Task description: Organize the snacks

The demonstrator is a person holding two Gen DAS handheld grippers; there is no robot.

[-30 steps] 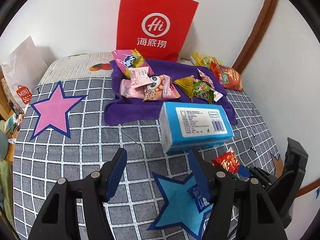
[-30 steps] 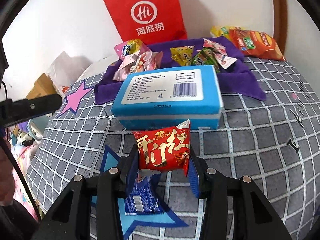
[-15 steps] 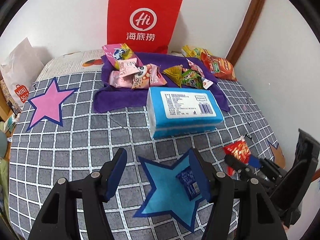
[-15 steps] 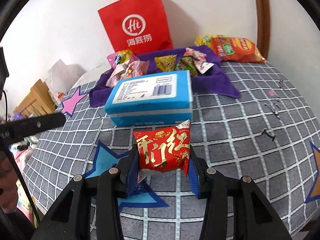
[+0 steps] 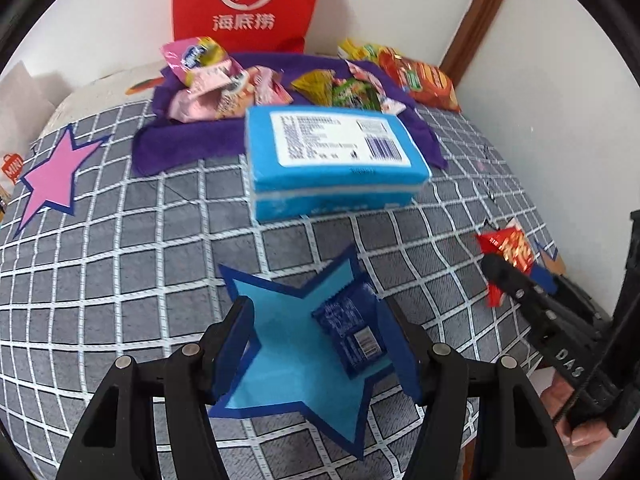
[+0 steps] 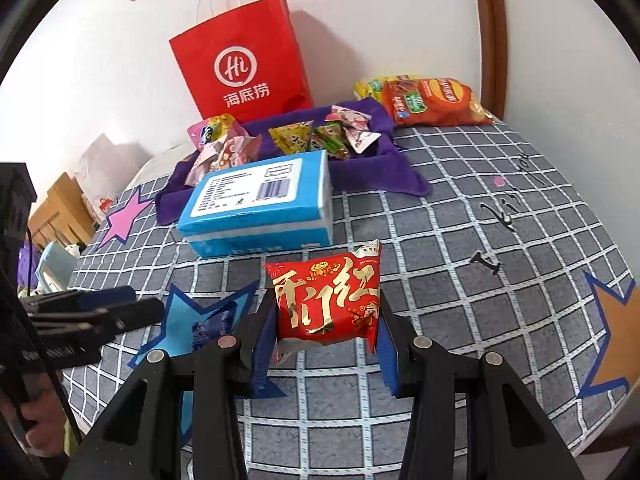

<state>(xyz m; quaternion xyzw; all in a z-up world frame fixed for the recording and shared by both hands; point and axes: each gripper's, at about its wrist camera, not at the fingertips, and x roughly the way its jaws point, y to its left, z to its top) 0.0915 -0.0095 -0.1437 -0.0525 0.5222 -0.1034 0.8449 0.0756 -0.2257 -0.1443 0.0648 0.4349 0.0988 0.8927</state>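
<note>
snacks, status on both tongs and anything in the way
Right tongs shut on red packet, held above the cloth. Left tongs open over blue packet on blue star. Blue box sits ahead.

Red gold-lettered snack packet (image 6: 326, 300), dark blue packet (image 5: 350, 330), grey white-checked cloth (image 5: 120, 260)

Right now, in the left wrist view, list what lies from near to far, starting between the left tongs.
dark blue snack packet on the blue star → blue box → purple cloth with its snacks → red paper bag against the wall.
</note>
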